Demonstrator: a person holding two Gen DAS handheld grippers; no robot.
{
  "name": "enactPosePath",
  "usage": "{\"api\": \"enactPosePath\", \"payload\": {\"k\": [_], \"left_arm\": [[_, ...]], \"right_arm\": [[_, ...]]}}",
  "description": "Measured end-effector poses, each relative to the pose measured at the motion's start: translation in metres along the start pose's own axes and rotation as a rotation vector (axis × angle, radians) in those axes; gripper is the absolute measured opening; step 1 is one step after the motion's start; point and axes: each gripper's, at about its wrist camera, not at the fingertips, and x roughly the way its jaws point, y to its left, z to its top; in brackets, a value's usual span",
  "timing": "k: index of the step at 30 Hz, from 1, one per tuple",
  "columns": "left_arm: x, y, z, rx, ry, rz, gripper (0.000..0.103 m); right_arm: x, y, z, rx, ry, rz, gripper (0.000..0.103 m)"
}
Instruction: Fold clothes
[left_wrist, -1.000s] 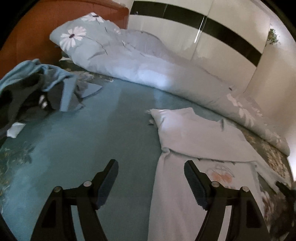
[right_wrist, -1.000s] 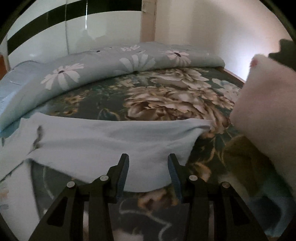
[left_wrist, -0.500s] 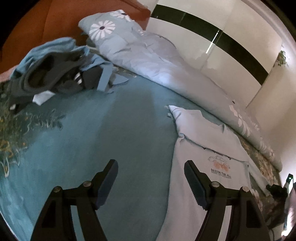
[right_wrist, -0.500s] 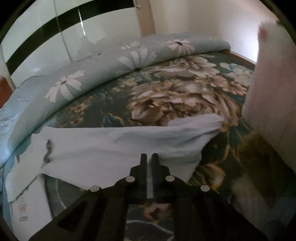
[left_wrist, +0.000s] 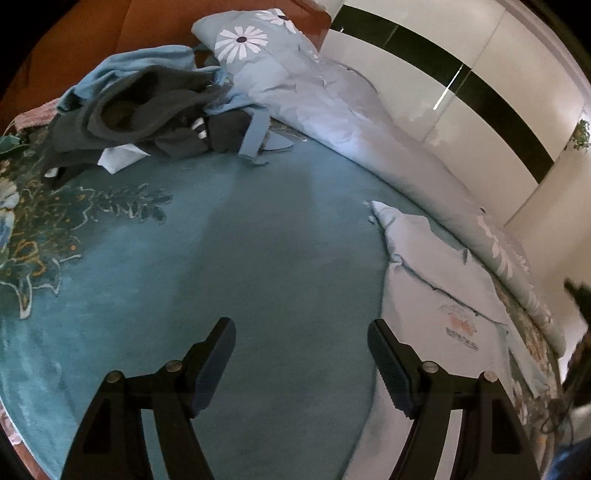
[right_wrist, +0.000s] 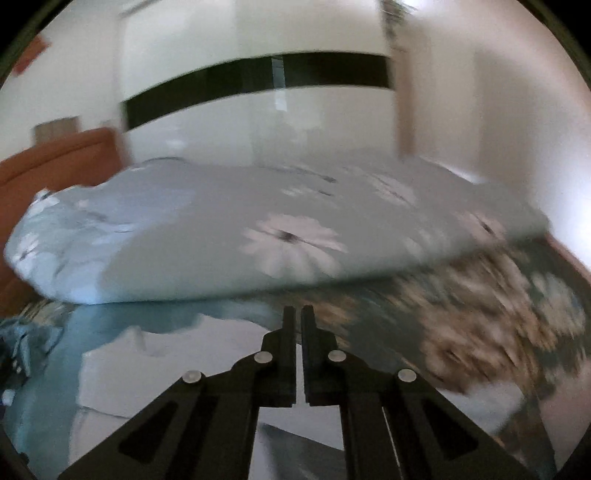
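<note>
Two tongs show: the left tongs (left_wrist: 301, 363) gape wide over the teal bed (left_wrist: 240, 266), the right tongs (right_wrist: 298, 321) are pinched together, whether on cloth I cannot tell, above the pale shirt (left_wrist: 439, 295), with dark clothes (left_wrist: 147, 114) heaped farther off.

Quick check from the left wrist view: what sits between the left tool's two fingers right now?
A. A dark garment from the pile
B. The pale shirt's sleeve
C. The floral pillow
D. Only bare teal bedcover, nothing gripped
D: the left tool stands open over bare teal bedcover; the pale shirt lies off to its right, and the pile of dark clothes sits far back.
</note>
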Motion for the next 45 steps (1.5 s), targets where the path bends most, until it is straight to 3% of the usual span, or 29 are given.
{"api": "enactPosePath", "payload": {"k": [5,11,16,20,23,26,28,29,30,34,37,41,45], "left_arm": [[0.002,0.014,-0.001,-0.023,0.01,0.019,0.077],[0.004,0.029,-0.002,-0.042,0.02,0.046,0.077],[0.006,0.038,-0.004,-0.048,0.032,0.058,0.077],[0.008,0.039,-0.007,-0.045,0.045,0.053,0.077],[0.008,0.038,-0.007,-0.036,0.047,0.045,0.077],[0.01,0.035,-0.006,-0.039,0.05,0.024,0.077],[0.013,0.031,-0.007,-0.033,0.058,0.008,0.077],[0.015,0.029,-0.007,-0.027,0.062,0.004,0.077],[0.016,0.027,-0.008,-0.022,0.066,0.003,0.077],[0.023,0.019,-0.011,-0.006,0.083,-0.003,0.077],[0.026,0.01,-0.011,-0.001,0.091,-0.017,0.077],[0.027,0.0,-0.013,0.016,0.103,-0.037,0.077],[0.026,-0.005,-0.016,0.037,0.111,-0.03,0.077]], "right_arm": [[0.017,0.1,0.007,-0.11,0.018,0.174,0.002],[0.052,0.202,-0.033,-0.248,0.136,0.304,0.002],[0.085,0.247,-0.08,-0.325,0.263,0.327,0.002],[0.093,0.252,-0.1,-0.323,0.32,0.345,0.002],[0.084,0.219,-0.087,-0.23,0.287,0.349,0.002],[0.068,0.162,-0.072,-0.131,0.233,0.281,0.005],[0.054,0.115,-0.071,-0.081,0.189,0.181,0.018],[0.046,0.09,-0.073,-0.057,0.167,0.125,0.041],[0.038,0.062,-0.078,-0.026,0.147,0.057,0.057],[0.008,-0.047,-0.101,0.132,0.107,-0.277,0.058],[-0.003,-0.107,-0.115,0.216,0.124,-0.457,0.058],[-0.003,-0.146,-0.121,0.259,0.127,-0.568,0.058],[0.015,-0.17,-0.124,0.317,0.172,-0.553,0.058]]}}
